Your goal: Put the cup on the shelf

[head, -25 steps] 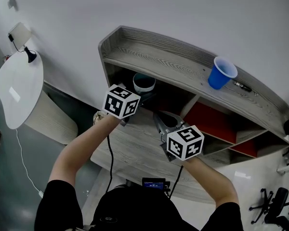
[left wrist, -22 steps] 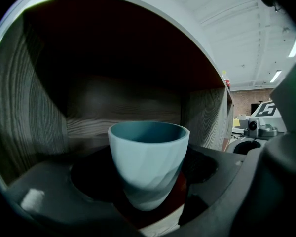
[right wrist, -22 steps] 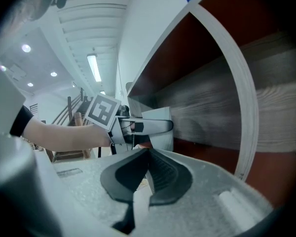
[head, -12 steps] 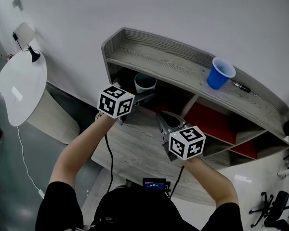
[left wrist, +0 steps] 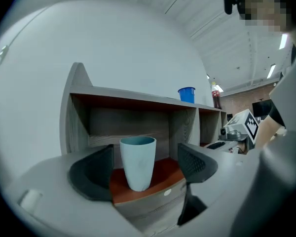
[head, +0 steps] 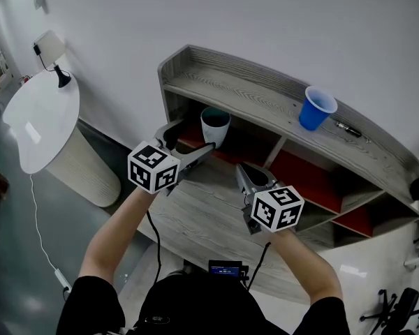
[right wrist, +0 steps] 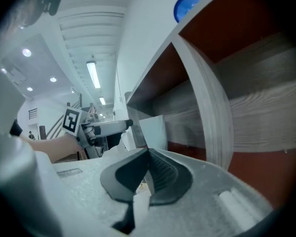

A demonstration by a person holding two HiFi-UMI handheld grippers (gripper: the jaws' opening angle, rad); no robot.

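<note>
Since the earlier frames the left tool [head: 185, 143] has drawn back from the shelf's lower left compartment, leaving the pale blue-grey cup [head: 215, 125] behind. Nearest the camera, both tools are held over the grey wood bench [head: 195, 218].

Left tool: jaws spread, just now narrowing slightly, nothing pinched. The cup lines up between them but stands beyond the tips, untouched.

Right tool [head: 246, 178]: jaws pressed together, empty, idle near the compartment divider.

Farther in, the cup stands upright on the red-brown floor of the left compartment of the shelf [head: 244, 89]. On the shelf's top board stands a blue plastic cup [head: 315, 108], well apart.

Judged step: release done, retreat in hand; placement appears complete. The next move calls for a straight pull-back of the left tool, with the jaws kept clear of the cup's sides so it isn't tipped.
</note>
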